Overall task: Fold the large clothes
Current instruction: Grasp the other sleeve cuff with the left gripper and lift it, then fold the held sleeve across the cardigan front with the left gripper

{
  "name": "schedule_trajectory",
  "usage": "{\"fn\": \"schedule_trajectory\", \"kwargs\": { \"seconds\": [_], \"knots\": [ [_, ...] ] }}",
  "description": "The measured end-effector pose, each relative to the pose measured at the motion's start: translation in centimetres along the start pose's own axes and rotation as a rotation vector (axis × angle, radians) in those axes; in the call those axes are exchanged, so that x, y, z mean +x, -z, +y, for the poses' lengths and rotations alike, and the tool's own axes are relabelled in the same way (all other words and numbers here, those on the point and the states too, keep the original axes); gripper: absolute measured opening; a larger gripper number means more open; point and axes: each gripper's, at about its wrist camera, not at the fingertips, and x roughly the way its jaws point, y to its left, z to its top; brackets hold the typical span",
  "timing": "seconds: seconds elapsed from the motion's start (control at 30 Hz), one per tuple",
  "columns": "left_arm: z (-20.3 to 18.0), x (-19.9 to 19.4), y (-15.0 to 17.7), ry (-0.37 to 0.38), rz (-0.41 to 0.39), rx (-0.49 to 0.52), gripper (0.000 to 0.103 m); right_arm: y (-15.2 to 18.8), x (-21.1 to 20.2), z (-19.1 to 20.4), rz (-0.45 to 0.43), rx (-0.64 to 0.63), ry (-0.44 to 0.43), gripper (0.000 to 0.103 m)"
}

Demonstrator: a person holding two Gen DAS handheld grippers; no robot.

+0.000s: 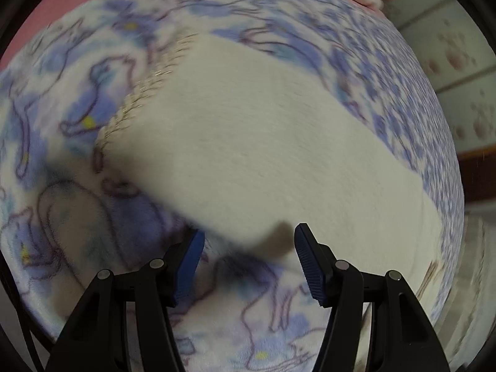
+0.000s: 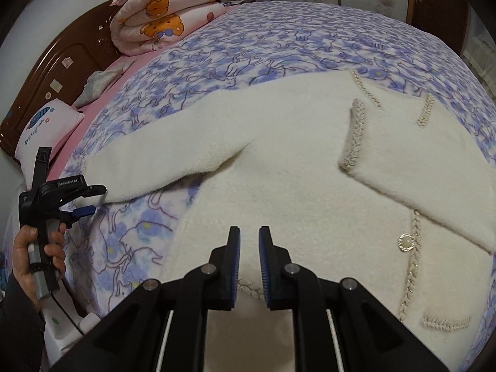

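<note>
A fluffy cream cardigan (image 2: 279, 167) with braided trim and a round pearl button (image 2: 406, 243) lies spread on the bed. Its right sleeve is folded across the body; its left sleeve (image 2: 161, 152) stretches out to the left. In the blurred left wrist view that sleeve (image 1: 263, 155) fills the middle. My left gripper (image 1: 249, 248) is open, its jaws just short of the sleeve's near edge; it also shows in the right wrist view (image 2: 88, 200) at the sleeve's end. My right gripper (image 2: 249, 263) hovers over the cardigan's hem, jaws slightly apart and holding nothing.
A blue-and-white cat-print blanket (image 2: 279, 40) covers the bed. A rolled pink bear-print quilt (image 2: 161, 15) sits by the dark wooden headboard (image 2: 62, 62). A small white cushion (image 2: 46, 130) lies on the pink sheet at left. Wardrobe doors (image 1: 458, 62) stand beyond.
</note>
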Motion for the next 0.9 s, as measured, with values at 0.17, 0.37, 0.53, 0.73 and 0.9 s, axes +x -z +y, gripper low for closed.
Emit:
{"fn": "schedule_trajectory", "kwargs": {
  "seconds": [0.17, 0.37, 0.53, 0.73, 0.9],
  "knots": [
    [2.1, 1.0, -1.3, 0.053, -0.01, -0.151, 0.059, 1.1, 2.1, -0.8, 0.047, 0.029, -0.007, 0.012],
    [0.8, 0.3, -1.4, 0.0, -0.095, -0.089, 0.009, 3.1, 3.2, -2.0, 0.088, 0.053, -0.005, 0.012],
    [-4.4, -2.6, 0.3, -0.077, -0.285, 0.148, 0.006, 4.4, 2.4, -4.1, 0.085, 0.077, -0.008, 0.012],
    [-15.2, -7.0, 7.2, -0.016, -0.441, 0.468, 0.006, 5.7, 0.1, -7.8, 0.044, 0.123, 0.004, 0.012],
    [-23.4, -8.8, 15.8, 0.102, -0.45, 0.708, 0.006, 6.8, -1.9, -11.4, -0.002, 0.205, 0.006, 0.012]
  ]
}}
